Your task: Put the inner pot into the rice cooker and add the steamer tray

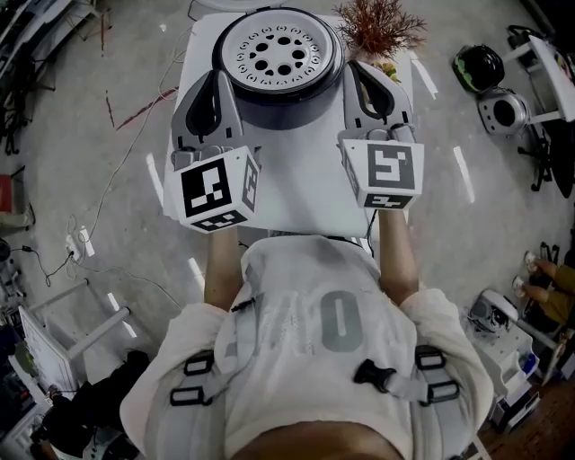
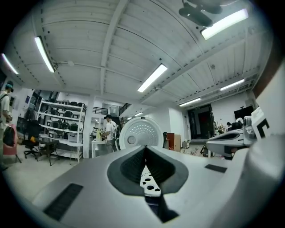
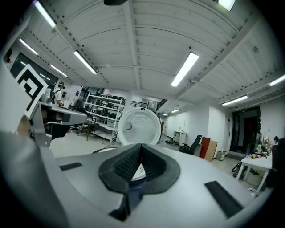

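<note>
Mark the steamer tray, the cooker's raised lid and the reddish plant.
steamer tray [image 1: 269, 52]: head view, perforated centre.
cooker lid [image 2: 141, 130]: left gripper view, dotted inner face.
reddish plant [image 1: 382, 25]: head view, branches.

I look up at a white ribbed ceiling [image 2: 111, 53] hung with long strip lights [image 2: 152, 77]. Metal shelves [image 2: 60, 129] line the far wall, an office chair [image 3: 194, 144] stands by a pale wall, and a power strip [image 1: 81, 243] lies on the grey floor [image 1: 467, 269] beside the white table [image 1: 296, 198].
</note>
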Available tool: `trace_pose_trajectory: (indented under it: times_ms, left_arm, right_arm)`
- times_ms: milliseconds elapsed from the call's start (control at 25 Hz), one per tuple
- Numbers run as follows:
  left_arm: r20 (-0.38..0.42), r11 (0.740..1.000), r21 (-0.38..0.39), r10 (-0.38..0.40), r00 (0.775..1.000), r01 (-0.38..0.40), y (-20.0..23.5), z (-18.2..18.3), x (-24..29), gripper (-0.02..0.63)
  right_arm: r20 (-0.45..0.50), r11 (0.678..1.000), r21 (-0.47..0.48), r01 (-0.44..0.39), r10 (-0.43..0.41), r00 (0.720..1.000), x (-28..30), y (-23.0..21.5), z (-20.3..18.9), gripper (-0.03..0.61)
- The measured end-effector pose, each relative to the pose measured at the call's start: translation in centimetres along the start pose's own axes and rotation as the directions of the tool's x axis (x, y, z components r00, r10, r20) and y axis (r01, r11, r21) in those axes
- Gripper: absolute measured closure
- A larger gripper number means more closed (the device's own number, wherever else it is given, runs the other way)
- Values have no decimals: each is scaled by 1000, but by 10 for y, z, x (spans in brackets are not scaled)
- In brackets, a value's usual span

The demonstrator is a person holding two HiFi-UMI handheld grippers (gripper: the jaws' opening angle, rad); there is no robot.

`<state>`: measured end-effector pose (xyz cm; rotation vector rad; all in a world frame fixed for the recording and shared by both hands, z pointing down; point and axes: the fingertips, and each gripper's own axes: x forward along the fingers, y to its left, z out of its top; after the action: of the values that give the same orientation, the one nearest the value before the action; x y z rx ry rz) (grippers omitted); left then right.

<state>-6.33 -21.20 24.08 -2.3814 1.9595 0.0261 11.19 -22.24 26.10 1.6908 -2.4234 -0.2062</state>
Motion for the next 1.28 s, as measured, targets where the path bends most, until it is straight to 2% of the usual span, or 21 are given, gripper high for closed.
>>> trace_pose_trajectory:
  times_ms: [160,320,480,800,1280]
  left_arm:
    - [13,1000,12,25,1000,-25,1,-7,-24,594]
    - [-38,997,11,78,996,-78,6,-30,-42,593]
    - [-71,996,25,85,994,-84,2,-46,-45,593]
    - [-60,997,21,76,995,-75,-9,-42,-45,594]
    - [-63,997,27,75,995,-73,-13,-44,-37,594]
  right_arm:
    - [-3,1000,16,24,-24,1000,-34,-2,-17,572]
    - [-45,999,47,7,-5,999,-51,3,-40,572]
    - [-82,998,65,-25,30,996,-55,11,-58,572]
    - [-53,997,59,-53,56,997,-54,13,-50,572]
    - [-65,996,64,-69,73,995,-47,11,-57,572]
